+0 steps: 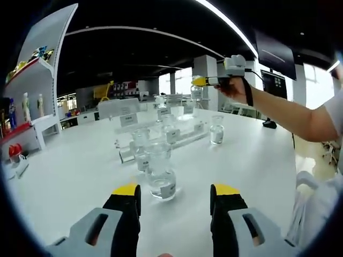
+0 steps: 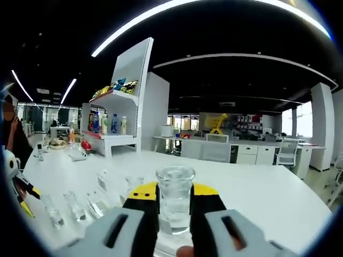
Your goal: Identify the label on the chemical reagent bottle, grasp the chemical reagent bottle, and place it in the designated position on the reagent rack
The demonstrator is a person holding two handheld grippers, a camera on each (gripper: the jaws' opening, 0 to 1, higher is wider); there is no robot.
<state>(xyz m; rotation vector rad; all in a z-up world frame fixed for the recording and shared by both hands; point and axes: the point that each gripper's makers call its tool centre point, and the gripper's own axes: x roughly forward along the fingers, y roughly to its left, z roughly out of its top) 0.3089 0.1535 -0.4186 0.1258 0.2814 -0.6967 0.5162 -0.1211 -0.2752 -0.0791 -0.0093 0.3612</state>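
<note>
Two grippers worked: my right gripper (image 2: 174, 206) clamped a reagent bottle (image 2: 174, 199), lifted above the rack (image 1: 161, 140) for placing, while my left gripper (image 1: 174, 194) waited wide open.

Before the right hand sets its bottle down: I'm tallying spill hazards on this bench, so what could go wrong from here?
1. The right gripper holds a glass bottle part full of clear liquid, high above the white table; a slip would likely break or spill it.
2. Several glass bottles stand crowded around the clear reagent rack, so lowering one there may knock a neighbour.
3. The left gripper is open right behind another bottle; a forward nudge could tip it.
</note>
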